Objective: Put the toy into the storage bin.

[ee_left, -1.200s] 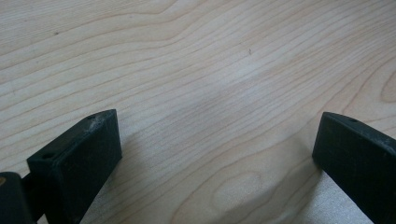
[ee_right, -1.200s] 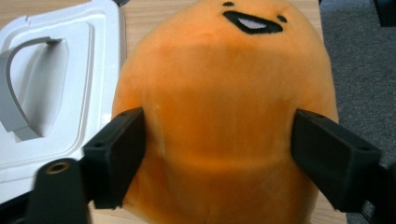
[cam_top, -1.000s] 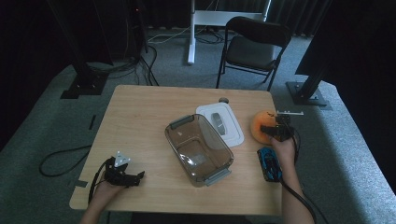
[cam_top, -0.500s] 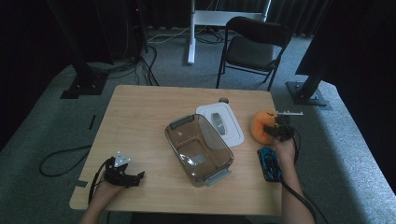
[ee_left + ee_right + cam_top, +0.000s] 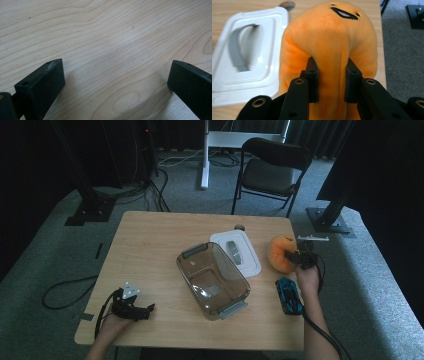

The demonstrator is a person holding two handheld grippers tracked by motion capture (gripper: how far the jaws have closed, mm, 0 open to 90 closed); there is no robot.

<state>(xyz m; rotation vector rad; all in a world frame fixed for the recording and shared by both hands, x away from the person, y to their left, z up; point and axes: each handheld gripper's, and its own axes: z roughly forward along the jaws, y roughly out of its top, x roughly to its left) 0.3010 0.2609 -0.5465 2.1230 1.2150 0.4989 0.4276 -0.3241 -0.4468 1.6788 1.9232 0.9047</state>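
Right gripper [image 5: 299, 257] pinches a fold of the orange plush toy [image 5: 281, 253], jaws pressed into the fabric; the toy sits at the table's [image 5: 160, 240] 3 o'clock edge, just right of the white lid [image 5: 236, 253]. Left gripper [image 5: 134, 306] rests at 7 o'clock, jaws spread wide over bare wood, holding nothing. The clear container [image 5: 212, 280] stands open at centre, the blue toy car [image 5: 289, 295] at 4 o'clock. Risks: only a thin fold is held, so the soft plush could slip out on lifting; so close to the edge, it could drop off; a low swing could clip the lid or container rim.
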